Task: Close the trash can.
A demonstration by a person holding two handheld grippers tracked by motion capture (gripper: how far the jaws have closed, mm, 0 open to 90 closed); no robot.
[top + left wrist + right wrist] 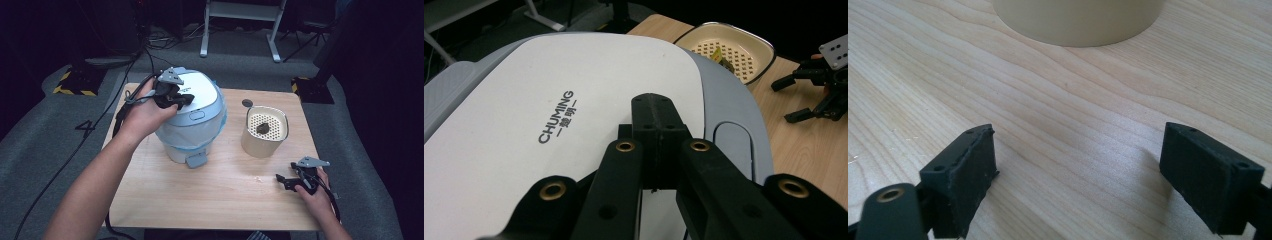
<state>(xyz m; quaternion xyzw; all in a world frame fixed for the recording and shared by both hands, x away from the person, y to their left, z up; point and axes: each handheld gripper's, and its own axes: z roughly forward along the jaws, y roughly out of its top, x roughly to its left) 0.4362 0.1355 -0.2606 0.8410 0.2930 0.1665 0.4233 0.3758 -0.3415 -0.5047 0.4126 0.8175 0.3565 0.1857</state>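
A grey-blue bin with a white lid [200, 95] marked CHUMING [549, 90] stands at the back left of the wooden table [225, 200]. My left gripper [184, 100] lies on top of that lid, jaws pressed together with nothing between them [659, 107]. A cream container [265, 131] with a perforated insert holds a small dark lump [263, 128]. My right gripper [282, 181] rests low over the table at the front right, open and empty [1080, 160], pointing toward the cream container's base [1078, 20].
A blue bag liner shows under the bin's lid, and a grey pedal [196, 160] sticks out at its front. A small dark disc [247, 103] lies behind the cream container. Beyond the table are grey floor, cables and a white stand [240, 25].
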